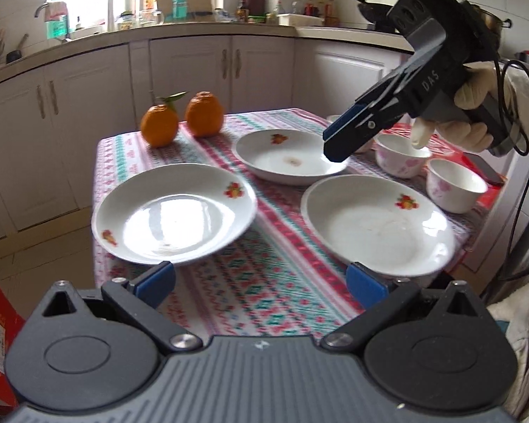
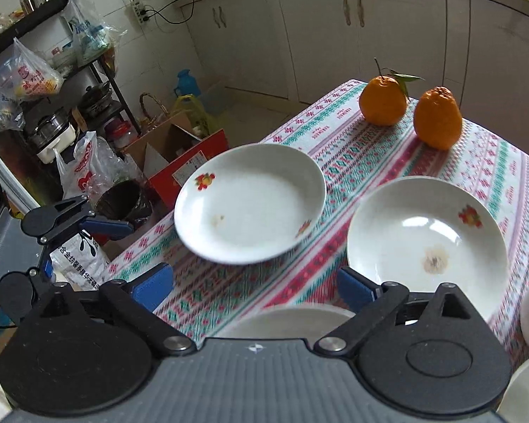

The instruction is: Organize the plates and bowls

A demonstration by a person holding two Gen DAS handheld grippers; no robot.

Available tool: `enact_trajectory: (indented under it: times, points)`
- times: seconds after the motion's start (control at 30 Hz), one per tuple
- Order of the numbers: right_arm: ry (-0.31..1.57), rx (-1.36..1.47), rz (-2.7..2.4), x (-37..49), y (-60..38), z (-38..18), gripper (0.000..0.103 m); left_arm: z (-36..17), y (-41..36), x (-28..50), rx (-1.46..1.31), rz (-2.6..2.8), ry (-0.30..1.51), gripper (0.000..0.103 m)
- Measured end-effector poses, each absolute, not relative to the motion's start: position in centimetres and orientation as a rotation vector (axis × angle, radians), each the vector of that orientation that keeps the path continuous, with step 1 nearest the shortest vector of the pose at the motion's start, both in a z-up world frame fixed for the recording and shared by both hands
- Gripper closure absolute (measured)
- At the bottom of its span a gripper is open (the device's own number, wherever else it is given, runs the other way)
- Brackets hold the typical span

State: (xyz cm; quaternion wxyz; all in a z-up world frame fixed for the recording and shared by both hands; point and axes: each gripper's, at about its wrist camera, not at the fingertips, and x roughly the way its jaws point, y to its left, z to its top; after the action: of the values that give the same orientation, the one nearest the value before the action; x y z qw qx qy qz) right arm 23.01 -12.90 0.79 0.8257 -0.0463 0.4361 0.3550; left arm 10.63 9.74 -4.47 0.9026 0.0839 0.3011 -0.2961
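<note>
Three white plates with fruit prints lie on the patterned tablecloth: one near left (image 1: 174,213), one near right (image 1: 377,225), one further back (image 1: 287,157). Two pink-flowered bowls (image 1: 402,155) (image 1: 455,185) stand at the right. My left gripper (image 1: 261,282) is open and empty above the near table edge, between the two near plates. My right gripper (image 1: 335,144) hovers over the back plate's right rim; its own view shows it open (image 2: 255,287) and empty, with the left plate (image 2: 250,202) and the back plate (image 2: 426,236) ahead.
Two oranges (image 1: 160,125) (image 1: 204,112) sit at the table's far corner. A dark phone (image 1: 486,172) lies at the right edge. White cabinets (image 1: 190,70) stand behind. Boxes, bags and a shelf (image 2: 70,105) crowd the floor left of the table.
</note>
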Motion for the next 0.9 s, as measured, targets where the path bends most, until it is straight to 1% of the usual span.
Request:
enact_trajectory:
  times: [0.07,0.1,0.4,0.6,0.9]
  points:
    - [0.915,-0.103,0.738,21.3,-13.8,0.8,0.002,-4.7,8.6,9.7,0.187,-0.631,0.623,0.001]
    - [0.910,-0.099,0.730,20.7,-14.3,0.8,0.000,-4.9,8.1,9.4,0.191,-0.643,0.628,0.001]
    - [0.937,-0.004,0.637,17.2,-19.6,-1.2,0.000,-6.9,3.9,7.4,0.228,-0.712,0.634,0.001]
    - [0.987,0.061,0.566,17.5,-22.3,-3.1,0.000,-8.1,1.9,7.9,0.243,-0.728,0.654,0.001]
    - [1.065,0.043,0.546,19.0,-22.4,-5.0,0.000,-9.1,0.7,8.7,0.253,-0.743,0.681,0.001]
